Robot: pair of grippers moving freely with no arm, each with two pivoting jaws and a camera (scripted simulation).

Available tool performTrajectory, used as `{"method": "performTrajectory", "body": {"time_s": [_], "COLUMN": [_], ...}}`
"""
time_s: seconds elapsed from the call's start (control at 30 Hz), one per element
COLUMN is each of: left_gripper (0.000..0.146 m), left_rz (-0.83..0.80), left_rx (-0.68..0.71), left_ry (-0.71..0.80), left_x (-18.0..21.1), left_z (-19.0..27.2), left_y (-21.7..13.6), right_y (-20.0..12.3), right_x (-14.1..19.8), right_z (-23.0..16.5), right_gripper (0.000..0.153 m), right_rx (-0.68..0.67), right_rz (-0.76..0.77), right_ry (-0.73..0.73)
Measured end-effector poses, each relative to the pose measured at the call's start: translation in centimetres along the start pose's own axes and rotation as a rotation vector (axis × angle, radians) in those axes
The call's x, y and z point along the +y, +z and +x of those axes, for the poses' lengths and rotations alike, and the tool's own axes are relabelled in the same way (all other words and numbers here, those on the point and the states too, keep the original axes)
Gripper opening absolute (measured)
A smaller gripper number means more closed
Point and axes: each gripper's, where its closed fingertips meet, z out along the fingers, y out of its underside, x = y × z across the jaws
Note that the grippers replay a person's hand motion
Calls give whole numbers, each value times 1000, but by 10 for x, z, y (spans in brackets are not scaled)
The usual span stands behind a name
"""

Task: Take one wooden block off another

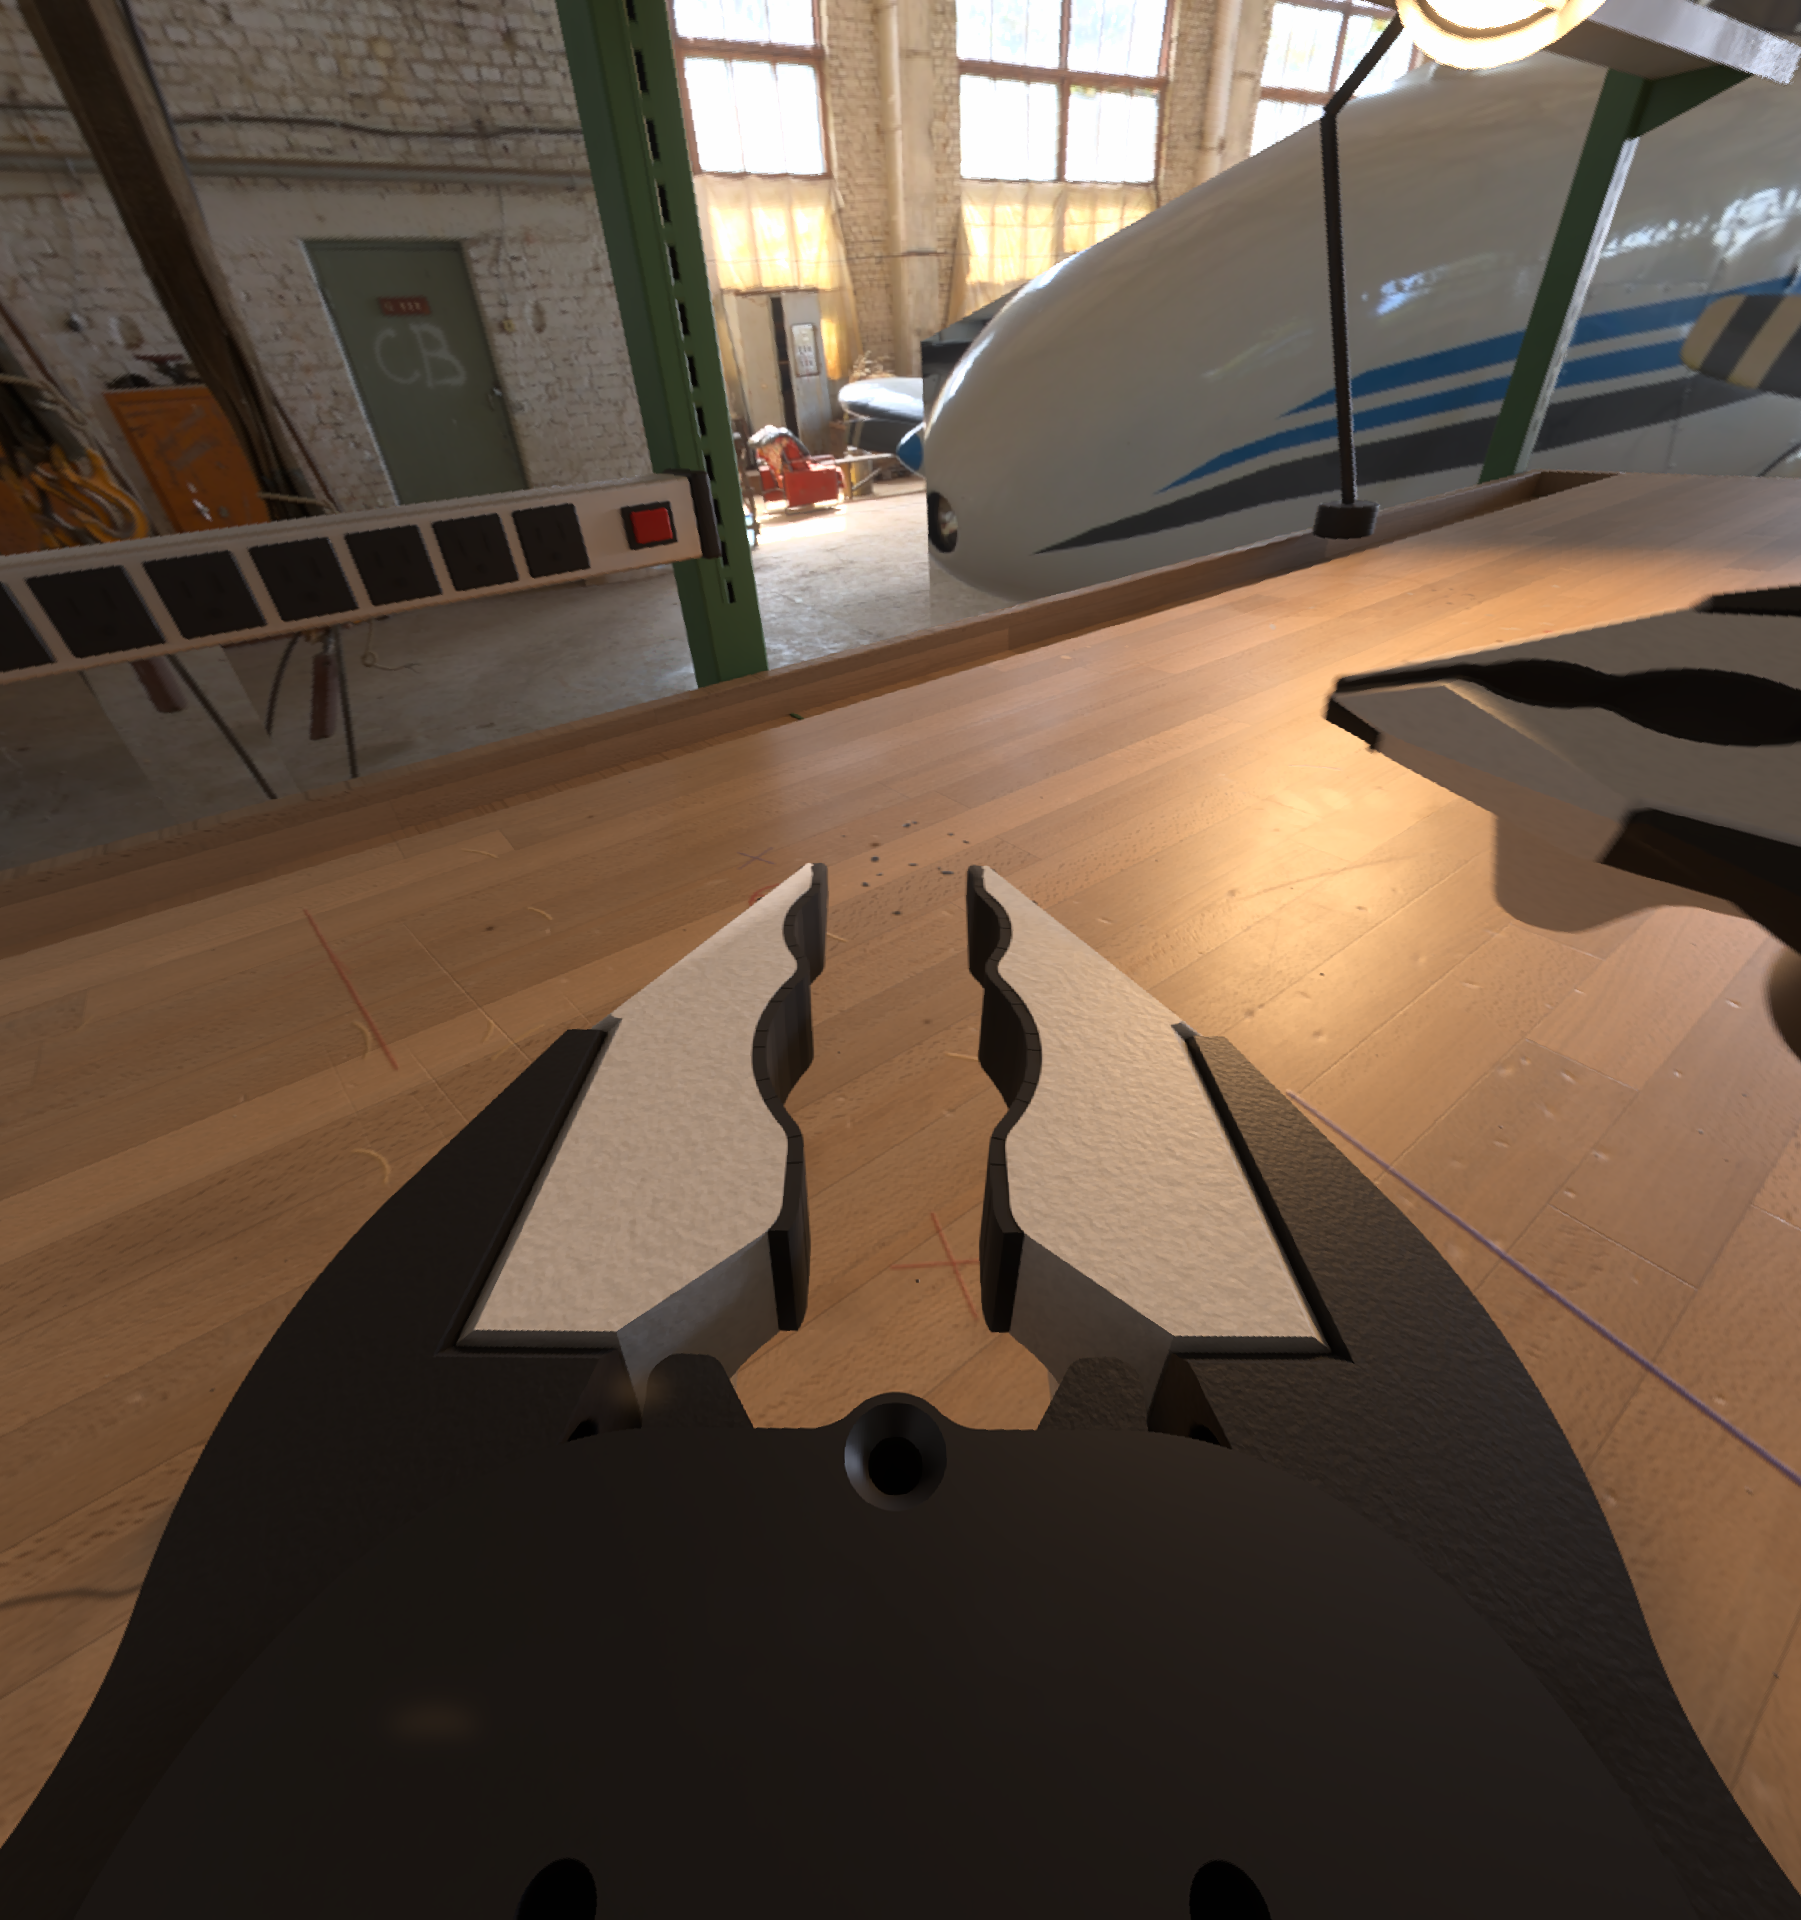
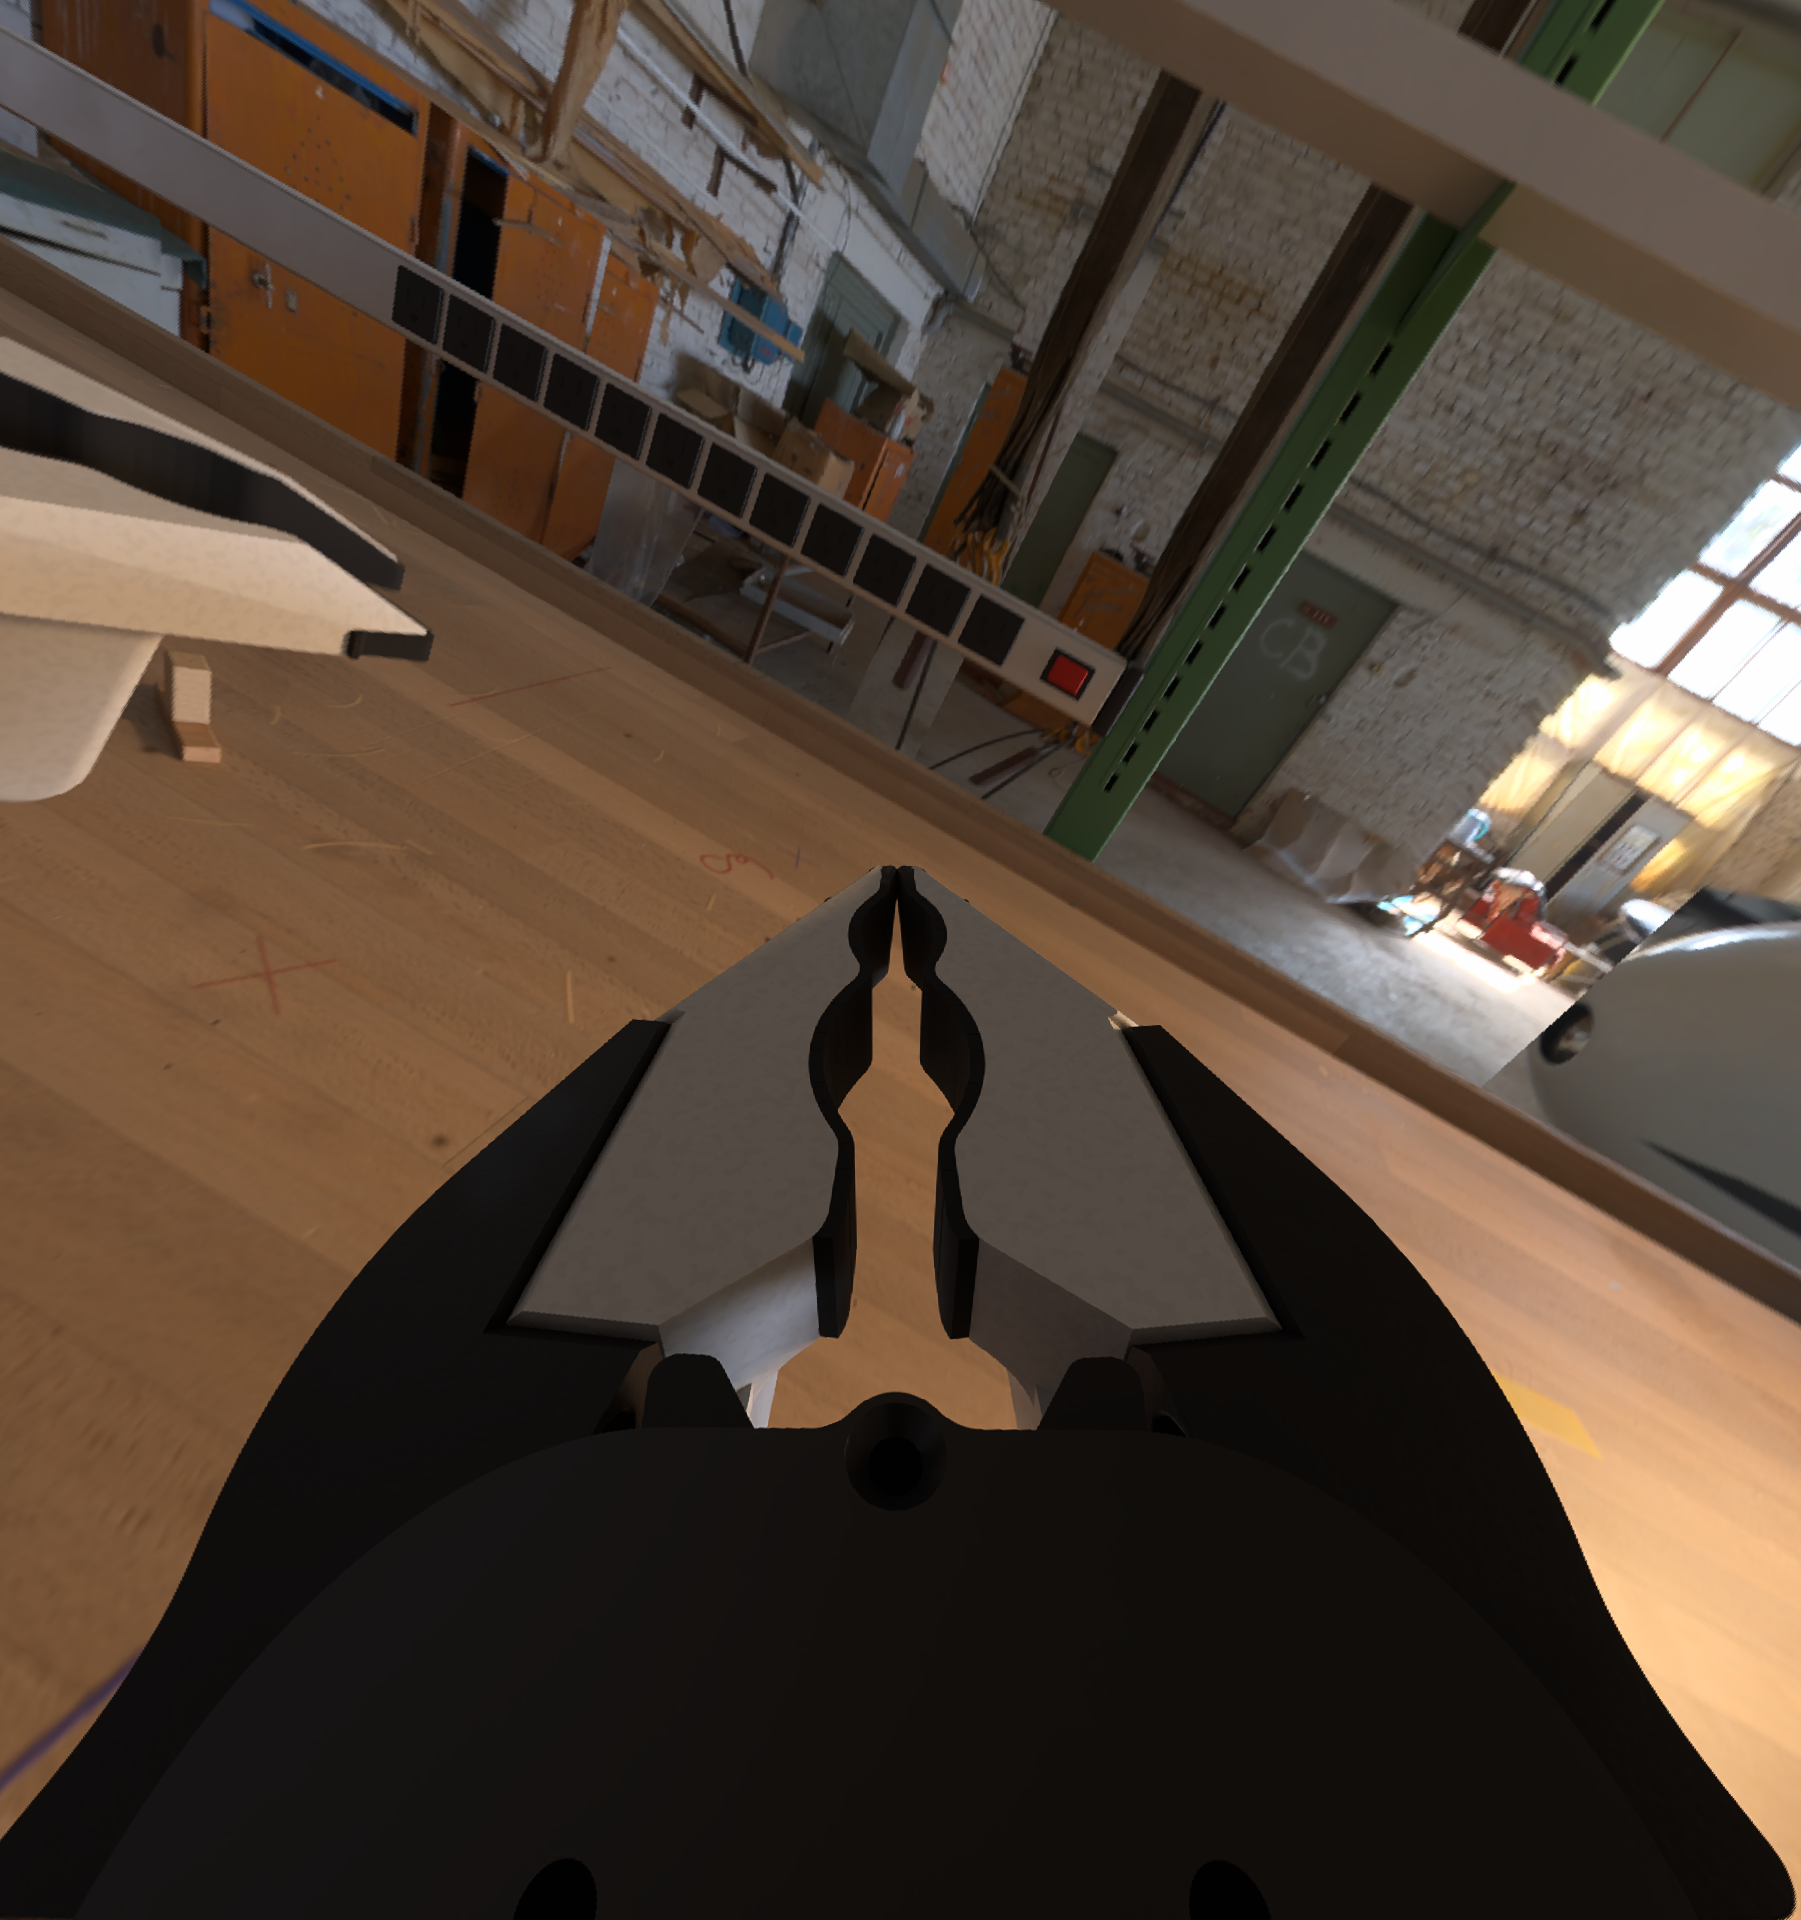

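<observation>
Two small wooden blocks show only in the right wrist view, far left: a pale block [image 2: 189, 684] stands on a tan block [image 2: 198, 744] on the wooden bench [image 2: 460, 1039]. The left gripper [image 2: 397, 608] hangs just above and in front of them and partly hides them. In its own view the left gripper [image 1: 898, 891] is open and empty over bare bench, with no block in sight. My right gripper [image 2: 896, 875] is shut and empty, well right of the blocks; it also shows in the left wrist view [image 1: 1343, 712] at the right edge.
A grey power strip [image 1: 304, 582] with a red switch runs along the bench's far edge between green posts [image 1: 688, 416]. A black lamp stand [image 1: 1348, 514] stands at the far right of the bench. Red pen marks [image 2: 267, 971] dot the bench [image 1: 1187, 831].
</observation>
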Motion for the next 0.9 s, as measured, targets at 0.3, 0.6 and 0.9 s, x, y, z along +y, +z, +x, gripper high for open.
{"method": "performTrajectory", "body": {"time_s": [0.3, 0.6, 0.9], "left_gripper": [0, 0, 0], "left_rz": [-18, 56, 33], "left_rx": [-151, -6, 7], "left_ry": [155, 222, 217], "left_x": [5, 0, 3], "left_z": [-8, 17, 18], "left_y": [-6, -11, -11], "right_y": [42, 34, 31], "right_x": [-18, -22, -21], "right_z": [-19, -19, -26], "right_gripper": [0, 0, 0], "right_rx": [-134, -161, -203], "right_rz": [136, 197, 185], "right_ry": [117, 183, 171]}}
